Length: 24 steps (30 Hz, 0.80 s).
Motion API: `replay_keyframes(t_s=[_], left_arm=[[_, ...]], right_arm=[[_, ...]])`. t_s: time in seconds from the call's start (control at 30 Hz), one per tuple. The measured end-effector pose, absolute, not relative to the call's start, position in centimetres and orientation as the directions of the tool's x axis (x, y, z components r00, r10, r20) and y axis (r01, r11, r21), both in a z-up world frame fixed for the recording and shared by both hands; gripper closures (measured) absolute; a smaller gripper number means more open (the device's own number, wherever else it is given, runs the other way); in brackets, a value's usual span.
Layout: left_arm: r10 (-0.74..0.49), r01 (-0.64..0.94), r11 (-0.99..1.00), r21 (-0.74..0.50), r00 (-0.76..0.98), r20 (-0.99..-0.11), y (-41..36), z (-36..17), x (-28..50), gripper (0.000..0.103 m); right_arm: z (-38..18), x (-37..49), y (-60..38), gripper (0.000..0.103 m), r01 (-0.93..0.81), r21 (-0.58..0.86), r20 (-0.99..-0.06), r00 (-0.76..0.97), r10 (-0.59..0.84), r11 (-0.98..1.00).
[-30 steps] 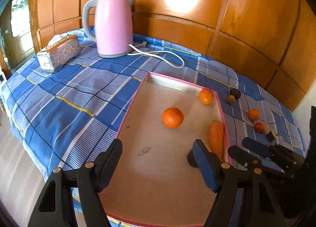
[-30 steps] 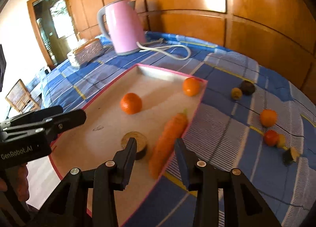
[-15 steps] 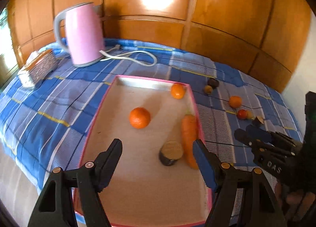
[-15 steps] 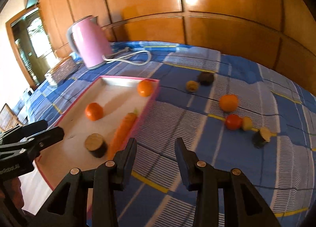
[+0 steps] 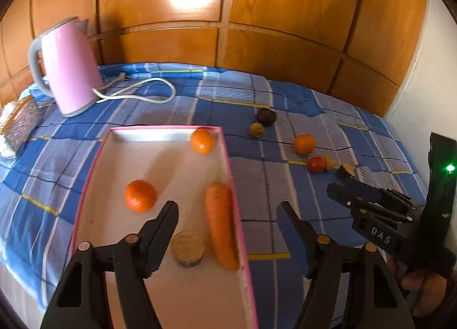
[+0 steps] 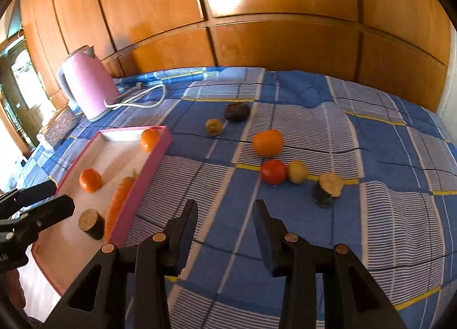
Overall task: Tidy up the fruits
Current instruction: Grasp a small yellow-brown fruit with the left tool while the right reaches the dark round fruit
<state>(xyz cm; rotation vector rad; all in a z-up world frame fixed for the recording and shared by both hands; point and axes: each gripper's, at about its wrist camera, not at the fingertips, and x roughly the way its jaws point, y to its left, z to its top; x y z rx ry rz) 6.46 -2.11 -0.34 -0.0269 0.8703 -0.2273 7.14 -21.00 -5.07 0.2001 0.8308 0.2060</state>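
Four pieces already lie in the pink tray (image 5: 88,183); more wait on the blue cloth (image 6: 371,229).
Both grippers are spread wide and hold nothing. The left gripper (image 5: 227,214) hangs over the tray by the long orange carrot (image 5: 220,229). The right gripper (image 6: 225,214) points toward the round red tomato (image 6: 273,171) and the orange (image 6: 267,143), probably to pick next.
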Motion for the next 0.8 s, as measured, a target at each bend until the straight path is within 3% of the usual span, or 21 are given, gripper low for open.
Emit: replay_keyframes(t_s=[0.13, 0.53, 0.8], left_arm=[[-0.241, 0.221, 0.967, -0.129, 0.616, -0.750, -3.6, 0.0, 7.6, 0.036], [-0.338, 0.235, 0.940, -0.249, 0.517, -0.786, -6.0, -1.2, 14.4, 0.070], [-0.347, 0.236, 0.936, -0.261, 0.488, -0.801, -8.3, -2.9, 19.5, 0.072]], right_arm=[[-5.2, 7.3, -22.3, 0.063, -0.072, 0.253, -0.711, 0.663, 0.236, 0.965], [-3.8, 10.9, -24.8, 0.063, -0.068, 0.265, -0.698, 0.674, 0.240, 0.962], [-3.8, 14.3, -25.4, 0.063, -0.075, 0.272, -0.705, 0.663, 0.252, 0.959]])
